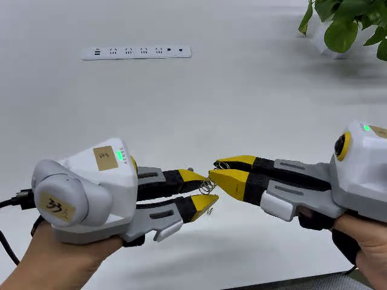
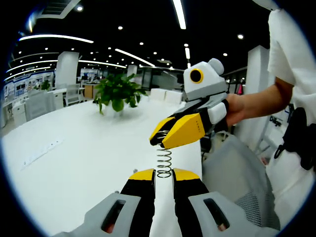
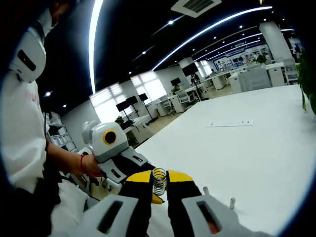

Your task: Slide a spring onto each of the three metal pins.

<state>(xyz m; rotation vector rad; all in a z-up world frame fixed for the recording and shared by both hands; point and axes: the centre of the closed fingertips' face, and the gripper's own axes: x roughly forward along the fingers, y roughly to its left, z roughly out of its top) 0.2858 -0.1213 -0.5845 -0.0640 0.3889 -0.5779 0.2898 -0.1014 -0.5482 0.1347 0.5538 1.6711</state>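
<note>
Above the near part of the white bench (image 1: 181, 109), well apart from the potted plant (image 1: 344, 24) and the power strip (image 1: 136, 52) at the far side: both tools held in the air, tip to tip.

Left tool (image 1: 207, 188): jaws narrow, nipping one end of the spring (image 2: 164, 163); right tool (image 1: 213, 170): jaws likewise narrow, closed on the opposite end; in the right gripper view, coil seen end-on between the yellow tips.

Judged a hand-over or re-grip; gripped at both ends to prevent dropping or flying off, and to allow freeing one end with the bore open for threading.

Two metal pins (image 3: 203, 190) standing upright and bare on the bench, just beside the right jaws in the right gripper view; third pin not made out; no spring seated on either, so task judged at an early step.

Next, by judgement: release with one tool only; keep the coil axis in line with a pin; lower squarely; avoid crushing the coils or letting the free end tilt.
</note>
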